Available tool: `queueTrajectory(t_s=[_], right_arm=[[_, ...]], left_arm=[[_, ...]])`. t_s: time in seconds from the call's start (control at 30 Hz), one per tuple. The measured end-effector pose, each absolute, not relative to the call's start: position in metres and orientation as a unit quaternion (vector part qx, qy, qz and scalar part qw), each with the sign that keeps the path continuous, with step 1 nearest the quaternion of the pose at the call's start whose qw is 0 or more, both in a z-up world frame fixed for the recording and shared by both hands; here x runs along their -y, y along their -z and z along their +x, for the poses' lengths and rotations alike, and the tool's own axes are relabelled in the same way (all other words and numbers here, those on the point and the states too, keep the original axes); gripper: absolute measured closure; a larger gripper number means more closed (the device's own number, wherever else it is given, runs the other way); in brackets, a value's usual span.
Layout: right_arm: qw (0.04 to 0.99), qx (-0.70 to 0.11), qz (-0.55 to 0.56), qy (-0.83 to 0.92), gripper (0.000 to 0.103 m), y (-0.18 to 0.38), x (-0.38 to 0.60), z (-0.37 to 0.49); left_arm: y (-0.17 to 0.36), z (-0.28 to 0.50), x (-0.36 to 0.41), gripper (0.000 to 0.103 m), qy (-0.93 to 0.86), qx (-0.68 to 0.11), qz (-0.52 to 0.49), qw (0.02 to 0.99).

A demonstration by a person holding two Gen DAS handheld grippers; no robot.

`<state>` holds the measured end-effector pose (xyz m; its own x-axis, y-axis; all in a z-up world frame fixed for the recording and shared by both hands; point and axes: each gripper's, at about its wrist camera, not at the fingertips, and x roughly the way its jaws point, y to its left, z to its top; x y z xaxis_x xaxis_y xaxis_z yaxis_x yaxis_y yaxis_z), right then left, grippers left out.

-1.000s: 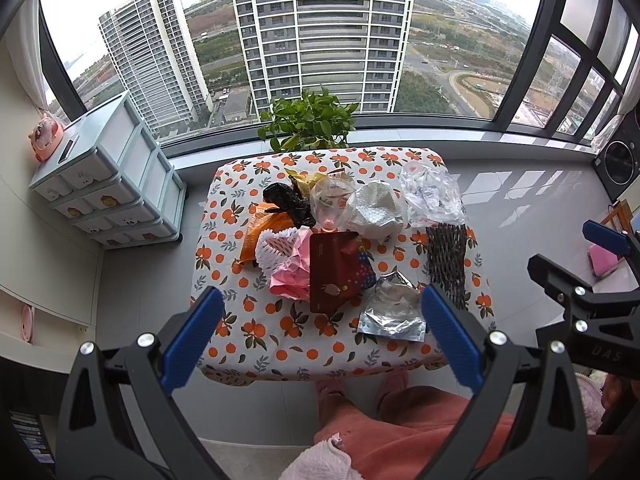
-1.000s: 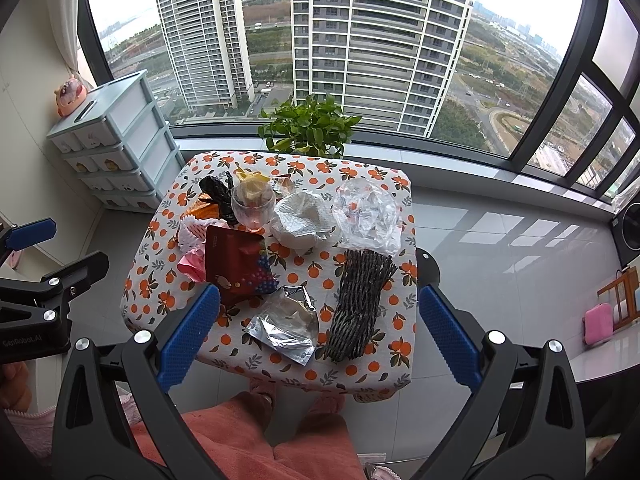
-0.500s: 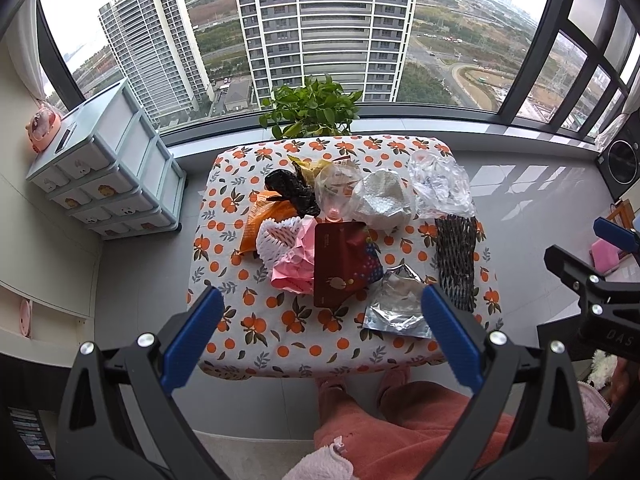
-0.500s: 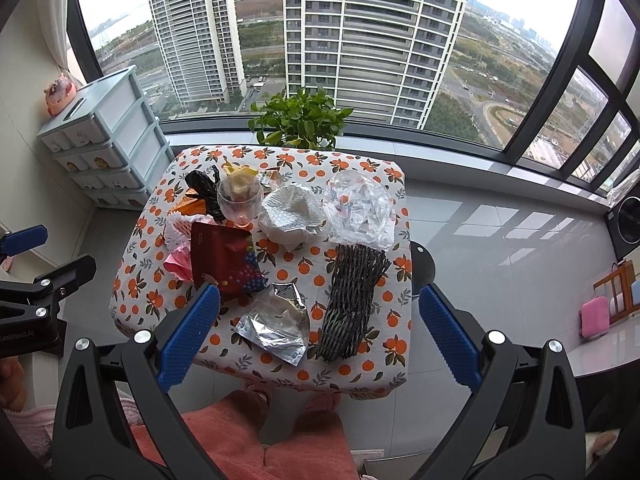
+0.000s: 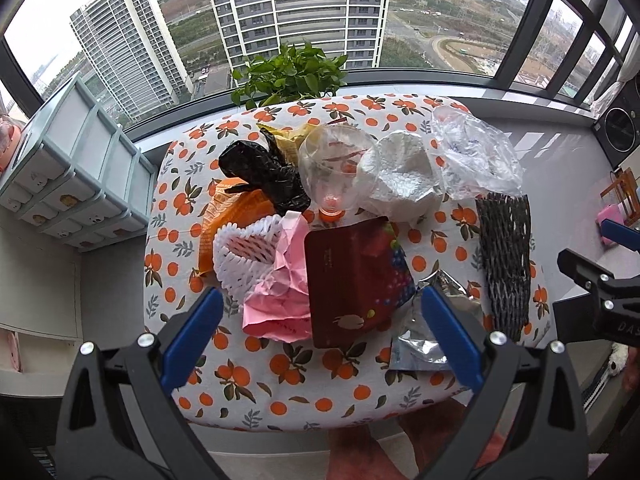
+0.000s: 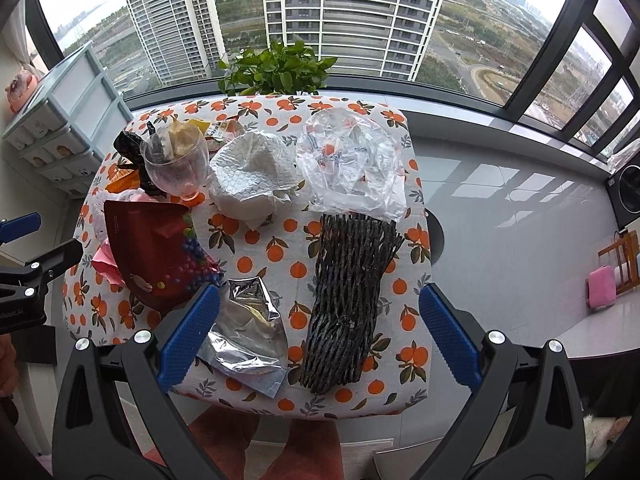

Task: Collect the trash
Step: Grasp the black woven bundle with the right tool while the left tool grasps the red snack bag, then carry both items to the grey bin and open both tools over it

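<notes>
While both grippers descend closer to the orange-print tablecloth [image 5: 240,376] than a second ago, nothing is collected. The left gripper [image 5: 320,338] and right gripper [image 6: 316,334] hang wide, empty, above the dark red foil pouch [image 5: 352,276] and crumpled silver foil bag [image 6: 246,336].

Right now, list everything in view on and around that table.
Orange-print tablecloth table: one, centre.
Black foam mesh sleeve: one, right side.
Silver foil pouch: one, near edge.
Dark red snack bag: one, left of the pouch.
Clear crumpled plastic bag: one, far right.
White bubble-wrap wad: one, middle.
Clear plastic cup: one, tipped.
Black plastic bag: one, far left.
Orange wrapper: one, left.
White foam net: one, left.
Pink crumpled paper: one, beside the net.
Green potted plant: one, behind the table.
Pale blue drawer unit: one, left floor.
Left hand-held gripper: open.
Right hand-held gripper: open.
</notes>
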<state>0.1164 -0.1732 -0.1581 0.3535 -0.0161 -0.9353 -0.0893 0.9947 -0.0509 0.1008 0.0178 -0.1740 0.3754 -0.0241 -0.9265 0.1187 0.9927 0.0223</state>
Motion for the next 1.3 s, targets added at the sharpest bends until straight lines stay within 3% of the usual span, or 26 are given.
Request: queueTrajectory(t_s=[0.27, 0.33, 0.37, 0.4, 0.43, 0.47, 0.5, 0.57, 0.63, 0.8, 1.3], right_arm=[[0.805, -0.592, -0.049, 0.002, 0.007, 0.252, 0.19, 0.15], [0.801, -0.597, -0.05, 0.009, 0.008, 0.268, 0.196, 0.154], [0.798, -0.601, -0.052, 0.013, 0.008, 0.275, 0.197, 0.155], [0.795, -0.604, -0.054, 0.016, 0.013, 0.28, 0.199, 0.156], [0.791, -0.609, -0.056, 0.018, 0.028, 0.286, 0.201, 0.155], [0.786, -0.615, -0.061, 0.023, 0.04, 0.291, 0.202, 0.155], [0.781, -0.621, -0.067, 0.028, 0.063, 0.296, 0.202, 0.154], [0.772, -0.631, -0.069, 0.025, 0.074, 0.303, 0.203, 0.15], [0.771, -0.634, -0.063, 0.011, 0.091, 0.303, 0.202, 0.145], [0.783, -0.618, -0.065, -0.014, 0.095, 0.282, 0.192, 0.133], [0.82, -0.562, -0.089, -0.057, 0.096, 0.184, 0.174, 0.119]], left_arm=[[0.23, 0.136, -0.01, 0.005, 0.046, -0.556, 0.062, 0.828], [0.239, 0.139, -0.008, 0.007, 0.05, -0.559, 0.065, 0.825], [0.244, 0.14, -0.006, 0.013, 0.053, -0.561, 0.066, 0.823], [0.249, 0.14, -0.004, 0.037, 0.053, -0.565, 0.07, 0.82], [0.254, 0.141, -0.001, 0.046, 0.055, -0.573, 0.073, 0.814], [0.26, 0.143, -0.001, 0.05, 0.058, -0.577, 0.072, 0.811], [0.262, 0.142, 0.001, 0.052, 0.061, -0.577, 0.072, 0.811], [0.261, 0.14, 0.006, 0.056, 0.067, -0.572, 0.08, 0.814], [0.258, 0.138, 0.01, 0.064, 0.078, -0.571, 0.076, 0.814], [0.245, 0.128, 0.022, 0.07, 0.09, -0.562, 0.081, 0.818], [0.173, 0.085, 0.022, 0.071, 0.122, -0.549, 0.078, 0.823]])
